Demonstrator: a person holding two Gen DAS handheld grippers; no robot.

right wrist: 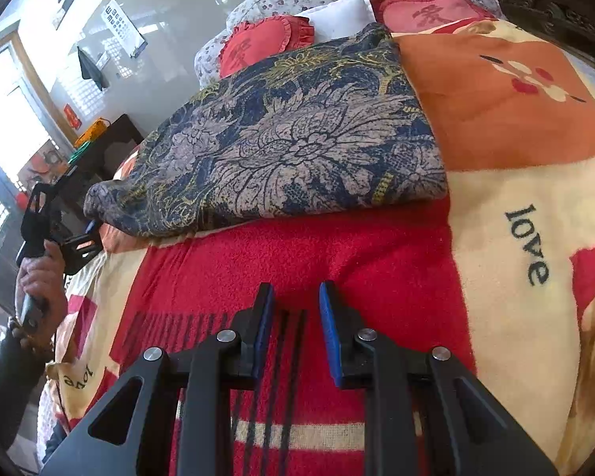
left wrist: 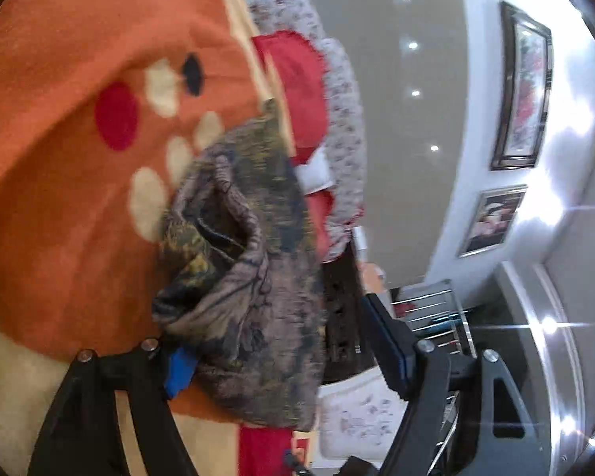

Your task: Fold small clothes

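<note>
Right wrist, blanket (right wrist: 515,277) reading "love", floral garment (right wrist: 297,139)

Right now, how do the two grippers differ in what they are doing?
The left gripper is at the corner of the blue floral garment, with cloth between its widely spread fingers; the right gripper holds nothing. The left one sits at the garment's edge; the right one hovers apart from it, over the red patch of the blanket. Both have black frames, blue finger pads and open jaws.
</note>
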